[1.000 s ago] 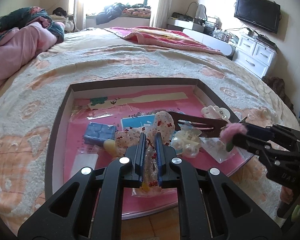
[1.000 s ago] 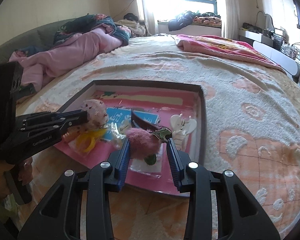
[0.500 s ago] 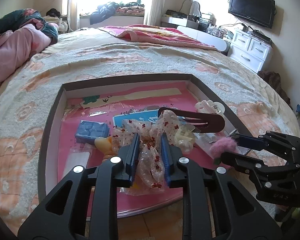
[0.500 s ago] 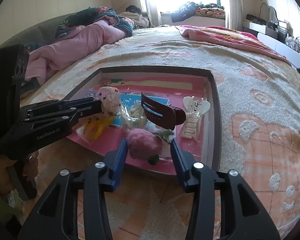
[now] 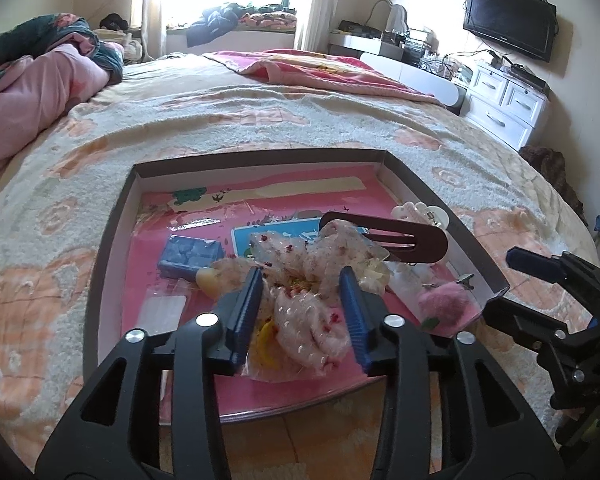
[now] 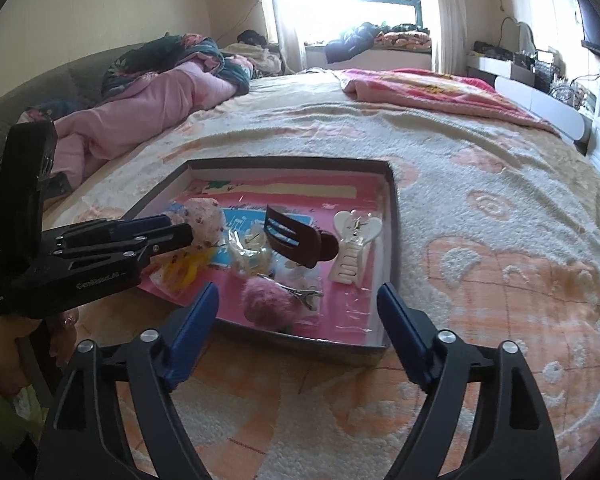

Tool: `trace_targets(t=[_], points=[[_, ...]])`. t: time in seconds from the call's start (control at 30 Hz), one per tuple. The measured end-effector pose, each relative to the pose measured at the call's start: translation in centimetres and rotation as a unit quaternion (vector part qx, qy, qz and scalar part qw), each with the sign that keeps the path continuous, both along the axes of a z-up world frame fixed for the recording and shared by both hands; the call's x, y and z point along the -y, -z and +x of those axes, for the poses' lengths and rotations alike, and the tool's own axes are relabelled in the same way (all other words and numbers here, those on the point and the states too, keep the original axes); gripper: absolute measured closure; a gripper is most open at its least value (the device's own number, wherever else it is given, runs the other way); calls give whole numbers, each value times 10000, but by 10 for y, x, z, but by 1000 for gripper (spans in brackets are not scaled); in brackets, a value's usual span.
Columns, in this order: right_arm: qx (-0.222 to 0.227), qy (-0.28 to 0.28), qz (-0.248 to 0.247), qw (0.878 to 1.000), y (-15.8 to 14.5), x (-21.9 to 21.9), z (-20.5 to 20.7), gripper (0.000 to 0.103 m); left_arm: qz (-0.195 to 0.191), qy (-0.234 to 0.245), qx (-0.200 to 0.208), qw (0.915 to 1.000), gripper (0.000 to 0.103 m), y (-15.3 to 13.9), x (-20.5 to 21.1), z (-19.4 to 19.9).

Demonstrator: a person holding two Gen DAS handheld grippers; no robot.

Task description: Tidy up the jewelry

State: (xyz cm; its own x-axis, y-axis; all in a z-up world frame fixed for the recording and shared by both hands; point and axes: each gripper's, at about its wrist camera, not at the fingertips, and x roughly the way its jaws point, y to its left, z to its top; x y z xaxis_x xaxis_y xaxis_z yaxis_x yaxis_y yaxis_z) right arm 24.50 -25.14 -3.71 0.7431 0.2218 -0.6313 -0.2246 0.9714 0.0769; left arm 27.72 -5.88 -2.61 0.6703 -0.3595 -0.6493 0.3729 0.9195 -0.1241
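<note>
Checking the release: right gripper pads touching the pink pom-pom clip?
Apart. The right wrist view shows the right gripper, jaws just opened wide, with clear gaps to the pink pom-pom clip, which lies in the tray.

1. The tray (image 5: pixel 112 240), centre of the frame, looks like cardboard: dull dark walls outside, white inside, with a glossy pink printed floor.
2. The brown hair claw (image 6: pixel 300 240) is smooth, shiny plastic; the white hair claw (image 6: pixel 354 246) beside it is glossy plastic too.
3. The pompom clip (image 6: pixel 268 304), lower centre, is fuzzy pink fluff on a bright metal clip.
4. The sheer bow (image 5: pixel 312 300) is thin, crinkly, see-through cloth with red specks.
5. The bed cover (image 6: pixel 500 240) is rough, nubbly terry cloth.
6. The fingers (image 5: pixel 246 312) carry ribbed blue pads on matt black plastic arms with shiny metal screws.
</note>
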Motion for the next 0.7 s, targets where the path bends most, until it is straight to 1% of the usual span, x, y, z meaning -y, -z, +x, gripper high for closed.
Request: trace_targets(t=[0.13, 0.17, 0.33, 0.4, 0.63, 0.7], points=[[90, 98, 77, 9999, -4, 6, -7, 12, -19, -90, 78, 9999, 52, -6, -4, -5], [110, 119, 82, 9998, -4, 7, -8, 11, -1, -117, 115, 9999, 51, -8, -4, -6], [219, 172, 75, 9996, -10, 10, -15, 8, -25, -219, 261, 9994, 37, -20, -9, -16], [229, 187, 114, 9995, -11, 11, -17, 8, -44, -241, 295, 9993, 35, -23, -11, -20], [306, 231, 129, 9992, -17, 8, -23, 7, -86, -319, 378, 9987, 24, -34, -16, -33], [348, 259, 161, 9989, -19, 10, -25, 7, -86, -329, 391, 9987, 22, -36, -17, -36]])
